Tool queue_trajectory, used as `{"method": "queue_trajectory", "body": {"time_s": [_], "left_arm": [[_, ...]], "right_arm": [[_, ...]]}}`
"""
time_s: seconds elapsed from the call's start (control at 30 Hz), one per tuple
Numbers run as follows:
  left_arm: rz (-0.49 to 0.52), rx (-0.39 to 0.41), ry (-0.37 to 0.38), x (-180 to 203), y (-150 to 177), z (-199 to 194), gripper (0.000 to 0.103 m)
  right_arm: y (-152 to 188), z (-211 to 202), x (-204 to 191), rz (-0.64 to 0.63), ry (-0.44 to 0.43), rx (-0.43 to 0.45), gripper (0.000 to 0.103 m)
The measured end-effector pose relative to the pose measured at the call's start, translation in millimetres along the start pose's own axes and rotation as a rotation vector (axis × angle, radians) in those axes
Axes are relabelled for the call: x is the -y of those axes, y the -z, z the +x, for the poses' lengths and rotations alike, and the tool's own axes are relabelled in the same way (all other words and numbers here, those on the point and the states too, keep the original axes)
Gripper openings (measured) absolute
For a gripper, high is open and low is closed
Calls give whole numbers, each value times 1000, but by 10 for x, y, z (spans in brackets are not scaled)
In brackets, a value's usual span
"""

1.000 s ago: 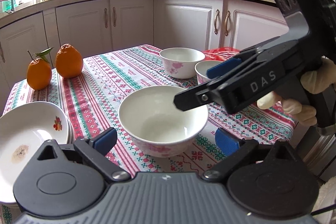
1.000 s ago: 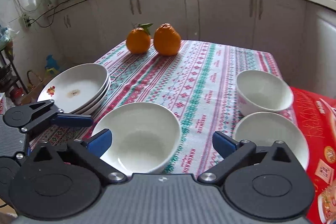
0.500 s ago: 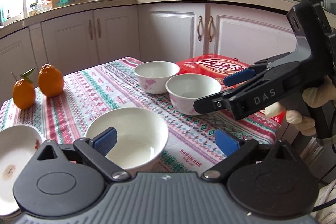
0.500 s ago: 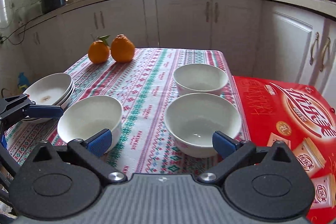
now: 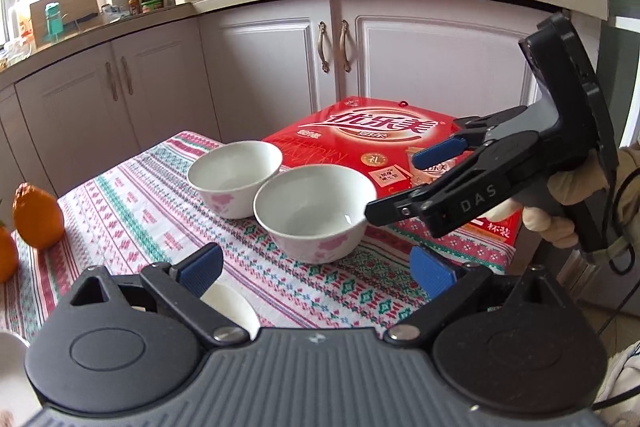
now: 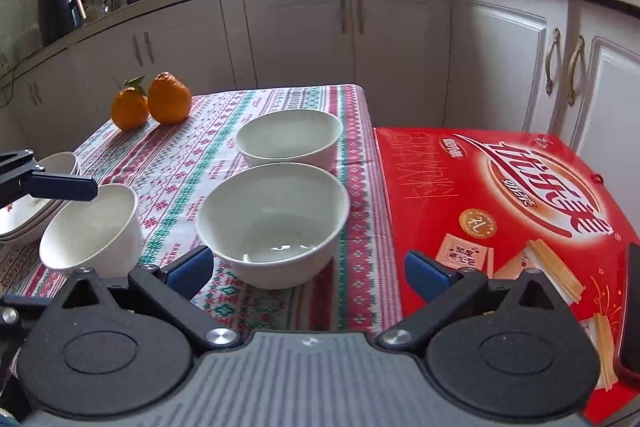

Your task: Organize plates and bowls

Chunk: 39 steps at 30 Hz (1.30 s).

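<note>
Three white bowls with pink flowers stand on the patterned tablecloth [image 6: 180, 163]. The nearest bowl [image 6: 274, 223] sits just ahead of my open right gripper [image 6: 308, 271], between its blue pads. A second bowl [image 6: 290, 139] stands behind it, and a third bowl [image 6: 90, 227] to the left, beside stacked plates [image 6: 16, 223]. In the left wrist view my open left gripper [image 5: 316, 267] faces the same near bowl [image 5: 316, 215] and the far bowl [image 5: 234, 179]. The third bowl [image 5: 228, 303] lies partly hidden under its left finger. The right gripper [image 5: 404, 183] hovers open at that bowl's right rim.
A red gift box [image 6: 500, 207] lies flat along the table's right side, close to the bowls. Two oranges [image 6: 150, 105] rest at the far left corner. White cabinets [image 6: 300, 35] and a cluttered counter run behind the table. A gloved hand [image 5: 560, 195] holds the right gripper.
Both views have swung right, from the plates and the third bowl toward the two bowls by the red box. The right gripper has come closer to the near bowl. Both stay open.
</note>
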<state>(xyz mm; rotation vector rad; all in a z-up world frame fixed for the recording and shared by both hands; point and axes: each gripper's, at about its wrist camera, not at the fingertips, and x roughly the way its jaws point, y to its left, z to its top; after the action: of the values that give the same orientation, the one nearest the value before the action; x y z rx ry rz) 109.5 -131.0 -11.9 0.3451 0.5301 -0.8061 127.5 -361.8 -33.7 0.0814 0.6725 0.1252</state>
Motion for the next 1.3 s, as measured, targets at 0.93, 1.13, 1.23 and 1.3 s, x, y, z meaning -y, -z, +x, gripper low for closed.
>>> {"method": "queue_trajectory", "body": {"time_s": [0.93,1.13,1.23,1.3], "left_arm": [[-246,-175,48,-467,-349,1205,80],[-224,-188,56,-468,-385,1238,78],[-211,-204,67,-469,-402,1264,75],[-202,-212,73,-465,-407,1278,72]], "right_arm": [[52,324,-239,-299,-124,35,93],[60,356,-243,-317,-126,22,91],[58,362,-238,-318,-128,21,91],[59,360,-234,-319,-129,21,91]]}}
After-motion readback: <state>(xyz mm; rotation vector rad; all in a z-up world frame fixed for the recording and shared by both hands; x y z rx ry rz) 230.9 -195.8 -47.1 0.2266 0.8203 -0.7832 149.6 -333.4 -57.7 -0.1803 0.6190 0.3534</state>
